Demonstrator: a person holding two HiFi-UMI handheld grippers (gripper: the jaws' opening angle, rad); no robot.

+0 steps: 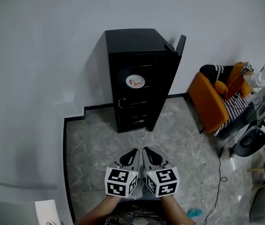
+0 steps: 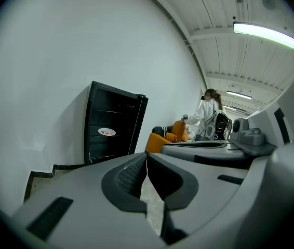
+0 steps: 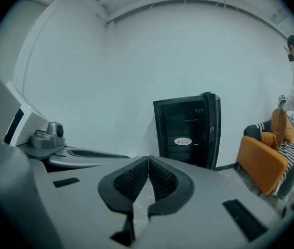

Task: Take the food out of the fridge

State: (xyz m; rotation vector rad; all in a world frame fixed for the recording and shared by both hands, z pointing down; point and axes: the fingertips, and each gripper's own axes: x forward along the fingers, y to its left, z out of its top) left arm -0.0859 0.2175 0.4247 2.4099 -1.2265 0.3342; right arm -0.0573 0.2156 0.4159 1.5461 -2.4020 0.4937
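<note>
A tall black fridge [image 1: 139, 74] stands against the white wall, its door [image 1: 180, 43] swung aside so the shelves show. On one shelf sits a white plate of food [image 1: 135, 82], also visible as a plate [image 2: 107, 132] in the left gripper view and a plate [image 3: 183, 141] in the right gripper view. My left gripper [image 1: 135, 153] and right gripper [image 1: 147, 152] hover side by side over the floor, well short of the fridge. Both are shut with nothing between the jaws.
An orange armchair [image 1: 214, 100] with cushions stands right of the fridge. A person in white [image 2: 205, 117] is beside it. Cables, a black round device [image 1: 250, 142] and a chair crowd the right edge. A black skirting [image 1: 67, 163] borders the marble floor at left.
</note>
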